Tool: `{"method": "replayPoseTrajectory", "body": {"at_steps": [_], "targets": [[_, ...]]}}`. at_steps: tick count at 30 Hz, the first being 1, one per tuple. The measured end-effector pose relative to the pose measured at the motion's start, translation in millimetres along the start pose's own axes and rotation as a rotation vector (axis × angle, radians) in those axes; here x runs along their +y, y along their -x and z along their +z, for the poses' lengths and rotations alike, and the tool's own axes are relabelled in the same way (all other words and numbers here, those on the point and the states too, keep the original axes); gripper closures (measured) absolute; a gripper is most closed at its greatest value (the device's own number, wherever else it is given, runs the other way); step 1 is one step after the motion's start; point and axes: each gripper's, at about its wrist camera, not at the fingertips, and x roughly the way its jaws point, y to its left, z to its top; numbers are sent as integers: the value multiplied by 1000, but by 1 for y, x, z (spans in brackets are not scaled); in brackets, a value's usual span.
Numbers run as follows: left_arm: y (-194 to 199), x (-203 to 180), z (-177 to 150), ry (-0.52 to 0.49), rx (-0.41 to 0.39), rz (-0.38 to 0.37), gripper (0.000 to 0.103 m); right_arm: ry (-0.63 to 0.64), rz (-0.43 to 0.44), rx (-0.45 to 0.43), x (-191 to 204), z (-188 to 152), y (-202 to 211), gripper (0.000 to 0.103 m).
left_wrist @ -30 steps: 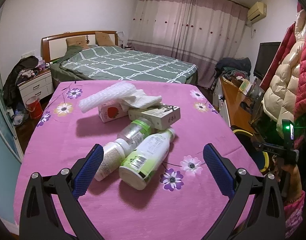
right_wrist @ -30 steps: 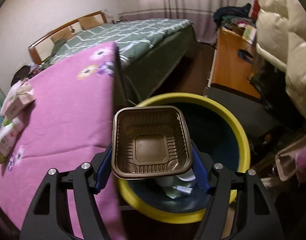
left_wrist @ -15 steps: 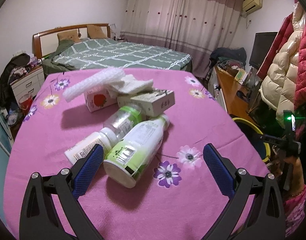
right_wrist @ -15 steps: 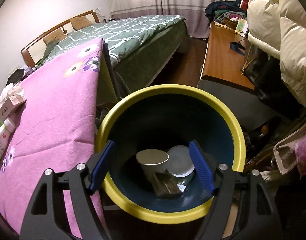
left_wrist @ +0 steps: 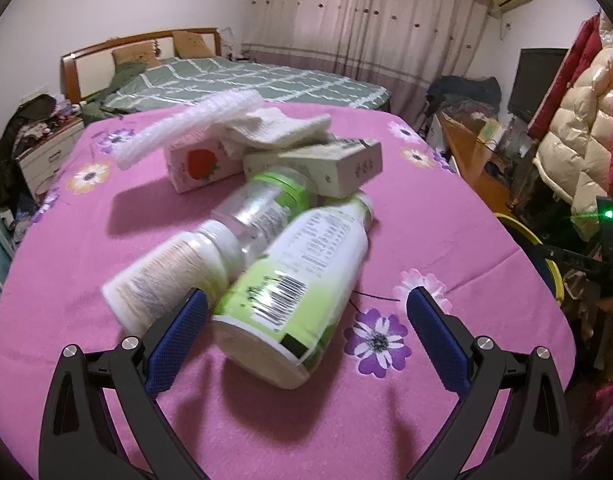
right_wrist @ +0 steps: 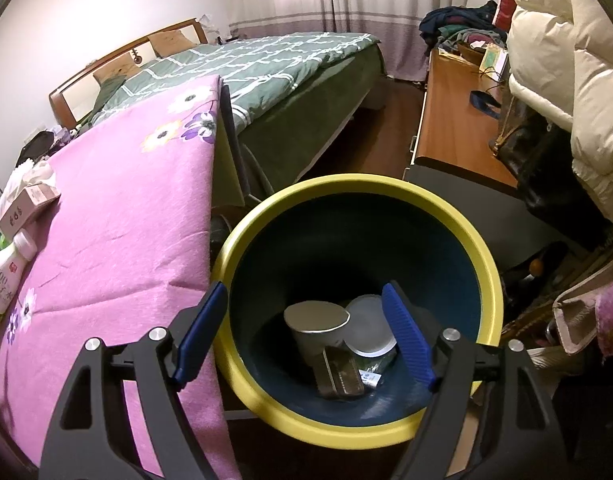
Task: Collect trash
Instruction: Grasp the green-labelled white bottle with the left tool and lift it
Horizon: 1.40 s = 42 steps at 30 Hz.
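left gripper (left_wrist: 306, 320) wide open, empty, straddling the green-label bottle (left_wrist: 294, 284): looks light, stiff, slick, so clamp mid-body across the label.

The clear bottle (left_wrist: 262, 210) is partly hidden behind the green-labelled bottle (left_wrist: 298, 284), its label blurred

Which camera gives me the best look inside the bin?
Right wrist: it looks straight down into the bin, showing a cup, a lid and a brown tray at the bottom. Left wrist catches only a sliver of its yellow rim past the table edge.
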Motion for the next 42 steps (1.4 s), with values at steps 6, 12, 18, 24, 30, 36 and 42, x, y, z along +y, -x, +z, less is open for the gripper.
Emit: {"method": "replayPoseTrajectory", "body": {"at_steps": [6, 12, 18, 24, 30, 36, 42], "targets": [[2, -24, -7, -76, 36, -142, 5, 1, 4, 0, 2, -1, 0, 28], [-9, -25, -6, -40, 59, -72, 5, 3, 11, -4, 2, -2, 1, 28], [-17, -26, -6, -62, 86, -35, 23, -4, 13, -4, 0, -2, 1, 28], [-18, -26, -5, -70, 86, -38, 49, -1, 22, 0, 0, -3, -1, 28], [2, -35, 2, -141, 20, -9, 51, 8, 27, 0, 2, -4, -1, 28], [34, -45, 25, -191, -66, -16, 52, 8, 27, -1, 3, -4, 0, 28], [56, -50, 47, -212, -119, -17, 52, 1, 27, -9, 1, -3, 3, 28]]}}
